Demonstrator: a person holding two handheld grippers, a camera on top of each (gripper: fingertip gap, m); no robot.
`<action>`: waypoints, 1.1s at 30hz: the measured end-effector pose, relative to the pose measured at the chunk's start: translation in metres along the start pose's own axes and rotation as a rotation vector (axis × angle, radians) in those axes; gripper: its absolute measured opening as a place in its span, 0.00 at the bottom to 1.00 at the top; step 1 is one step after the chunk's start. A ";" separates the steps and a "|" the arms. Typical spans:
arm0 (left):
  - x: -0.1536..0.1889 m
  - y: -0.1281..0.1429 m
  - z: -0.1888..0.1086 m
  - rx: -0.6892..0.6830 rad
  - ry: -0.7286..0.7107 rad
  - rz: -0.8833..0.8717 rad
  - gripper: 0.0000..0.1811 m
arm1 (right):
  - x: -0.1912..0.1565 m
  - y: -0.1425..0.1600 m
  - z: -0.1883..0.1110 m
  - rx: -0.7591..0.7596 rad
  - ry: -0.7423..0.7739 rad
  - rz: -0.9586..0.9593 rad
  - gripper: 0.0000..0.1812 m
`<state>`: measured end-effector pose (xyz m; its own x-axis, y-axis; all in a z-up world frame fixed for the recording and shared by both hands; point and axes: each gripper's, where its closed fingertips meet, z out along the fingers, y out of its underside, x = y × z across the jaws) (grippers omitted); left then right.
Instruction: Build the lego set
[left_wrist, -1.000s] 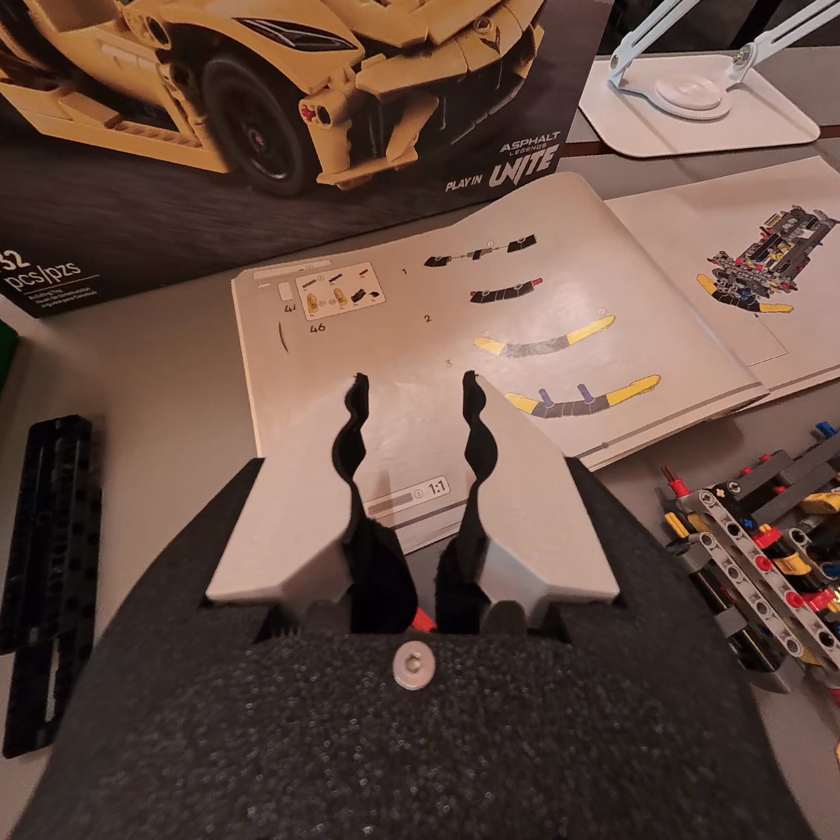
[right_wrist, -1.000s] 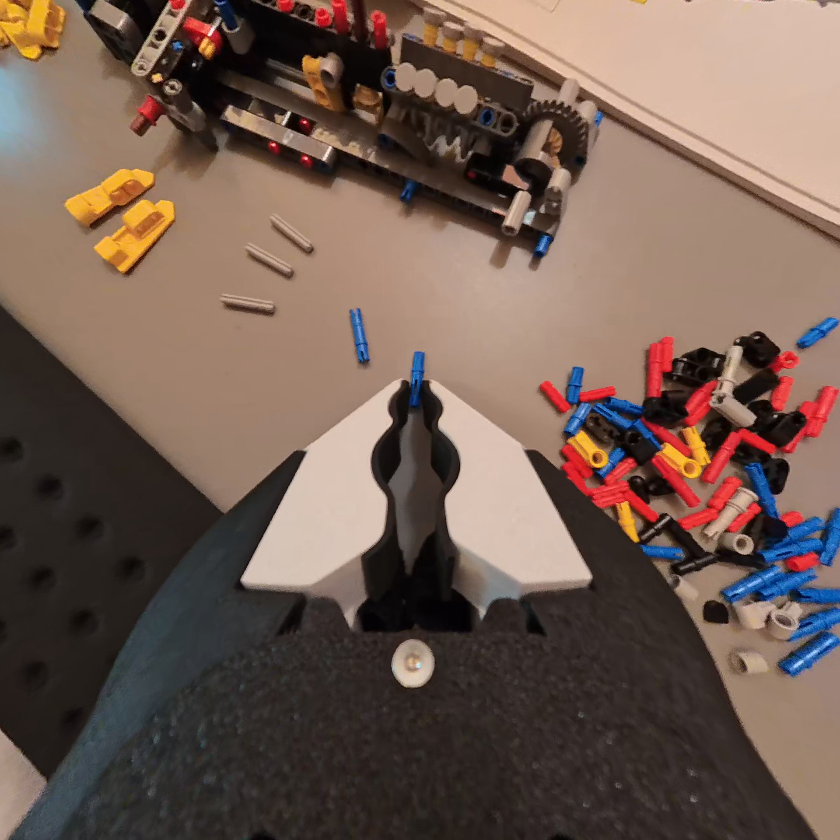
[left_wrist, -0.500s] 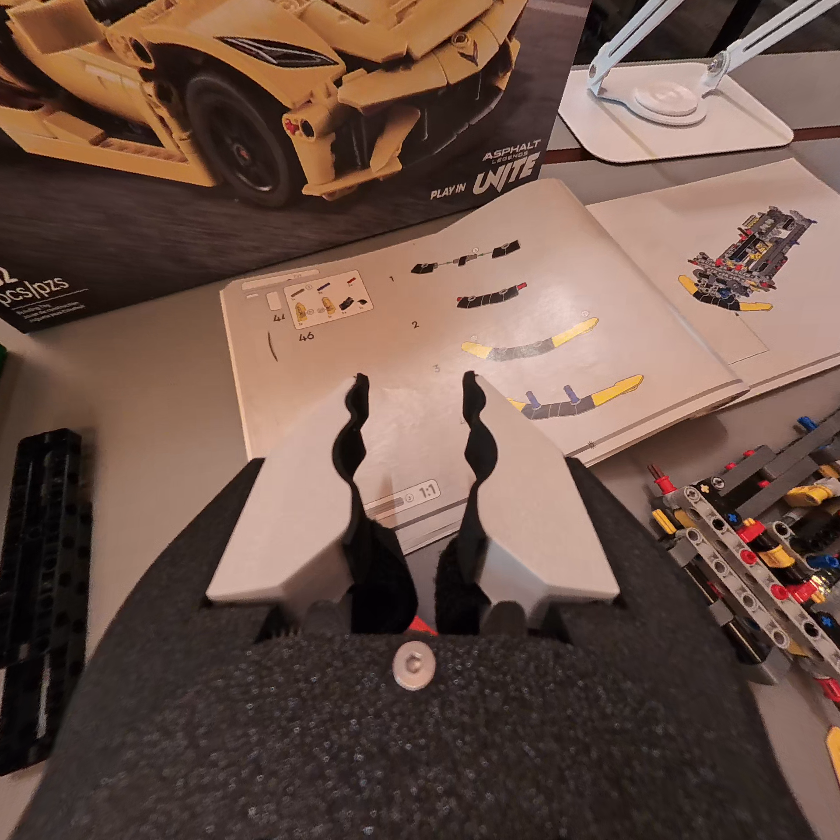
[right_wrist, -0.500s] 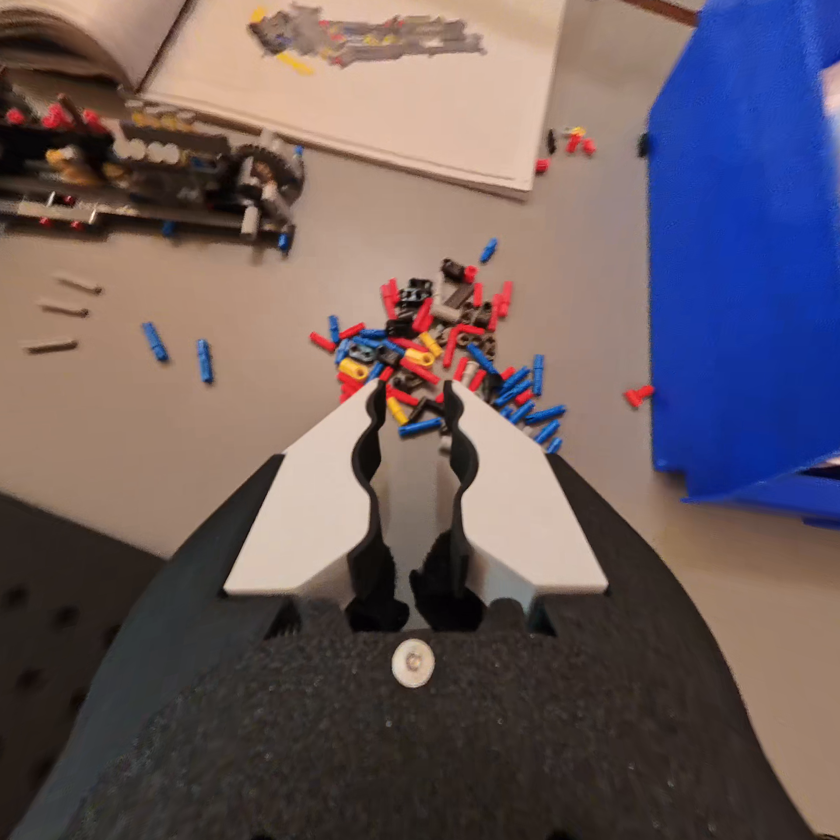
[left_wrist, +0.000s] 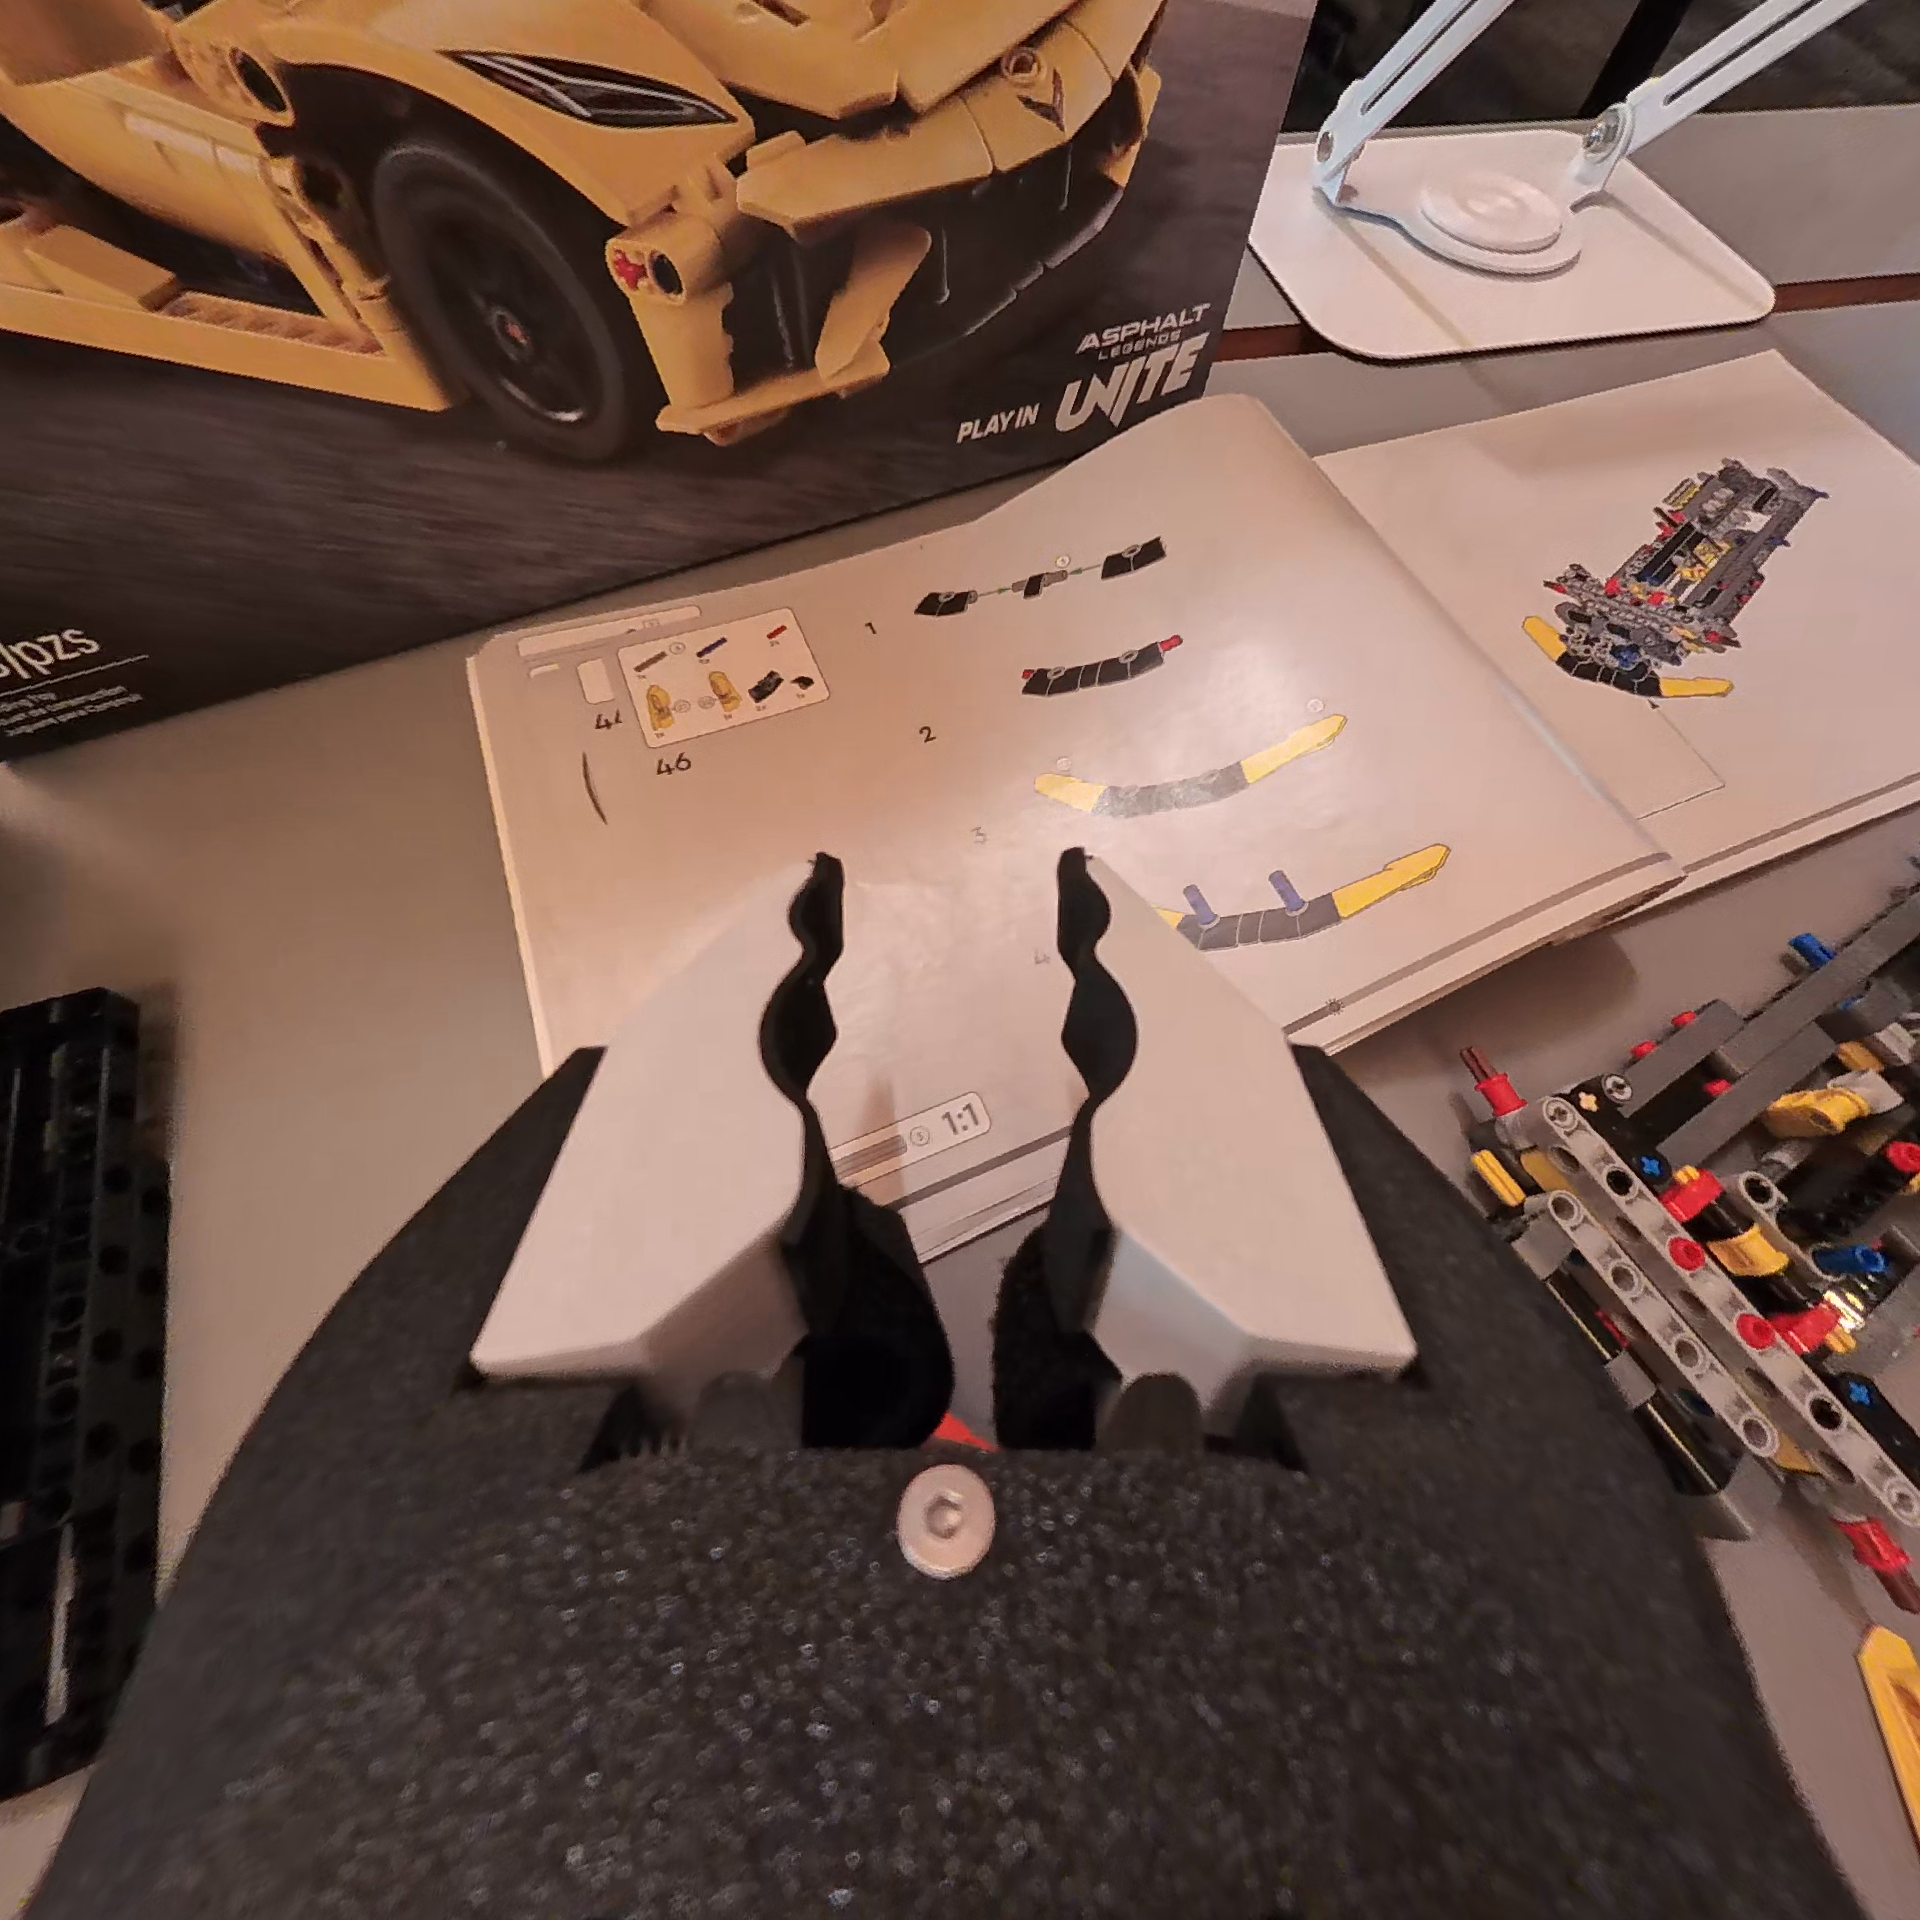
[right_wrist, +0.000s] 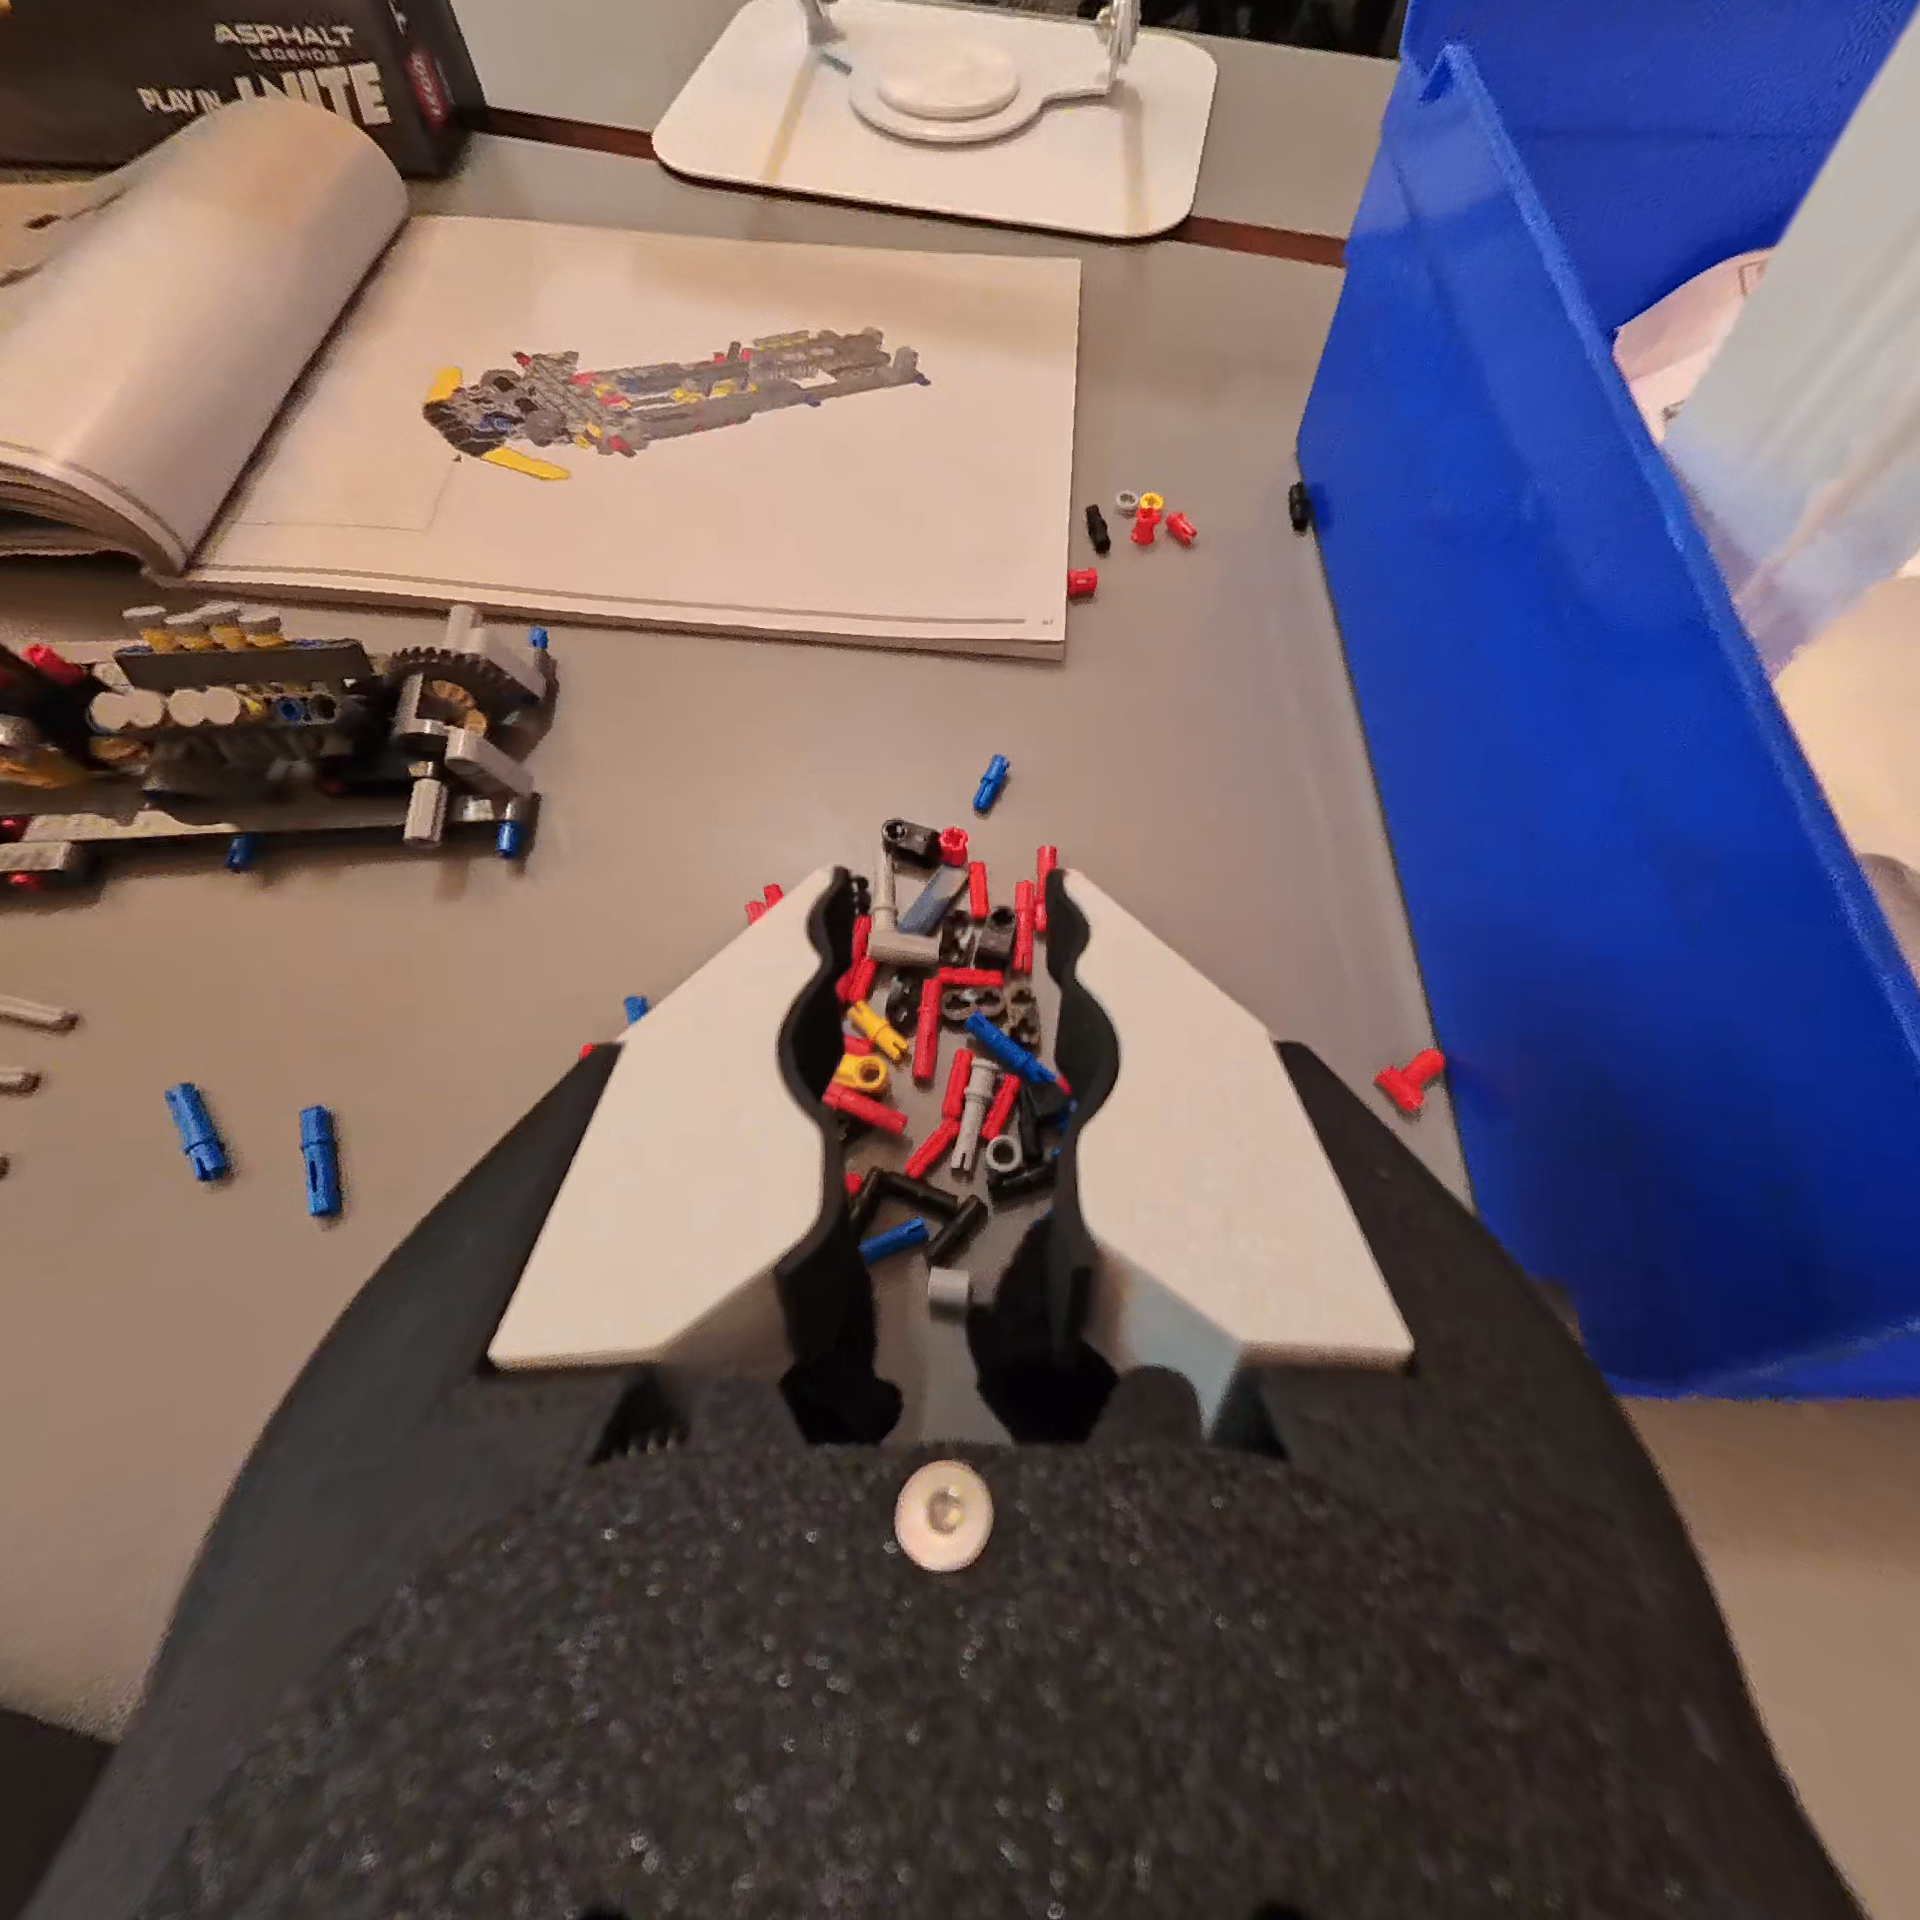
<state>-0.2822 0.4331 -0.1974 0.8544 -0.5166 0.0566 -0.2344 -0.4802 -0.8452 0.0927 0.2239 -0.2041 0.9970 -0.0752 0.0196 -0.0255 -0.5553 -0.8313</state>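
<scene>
My left gripper (left_wrist: 948, 868) is open and empty, hovering over the open instruction booklet (left_wrist: 1039, 748). The part-built chassis (left_wrist: 1704, 1216) lies to its right; it also shows at the left of the right wrist view (right_wrist: 281, 727). My right gripper (right_wrist: 945, 883) is open above a pile of small red, blue, black and yellow pins and connectors (right_wrist: 956, 1018); the pieces lie on the table between its fingers, none of them held. Two blue pins (right_wrist: 255, 1138) lie apart on the table to the left.
The set's box (left_wrist: 520, 260) stands behind the booklet. A black beam frame (left_wrist: 62, 1247) lies at the left. A white lamp base (right_wrist: 935, 114) sits at the back. A tall blue bin (right_wrist: 1621, 727) stands close on the right. Stray red, black and grey bits (right_wrist: 1138, 520) lie by the booklet's corner. The left gripper's tips are roughly 45 cm from the right gripper's.
My right gripper let go of the blue pin it held, opened, and swung right from the chassis to over the pile of pins. My left gripper drifted slightly and stayed open.
</scene>
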 end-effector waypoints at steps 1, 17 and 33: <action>0.000 0.000 0.000 0.001 0.001 0.000 0.22 | 0.000 -0.002 0.002 -0.002 -0.008 0.003 0.19; 0.009 0.003 0.000 -0.019 0.069 -0.036 0.22 | -0.024 -0.001 0.017 -0.034 -0.078 -0.038 0.17; 0.030 -0.005 -0.004 0.019 0.139 0.008 0.21 | -0.081 0.045 -0.005 -0.225 -0.295 -0.300 0.11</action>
<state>-0.2579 0.4170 -0.1893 0.7795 -0.6145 0.1218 -0.2309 -0.4626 -0.8560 0.0100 0.2008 -0.2400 0.9404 0.3356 0.0549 0.2835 -0.6846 -0.6715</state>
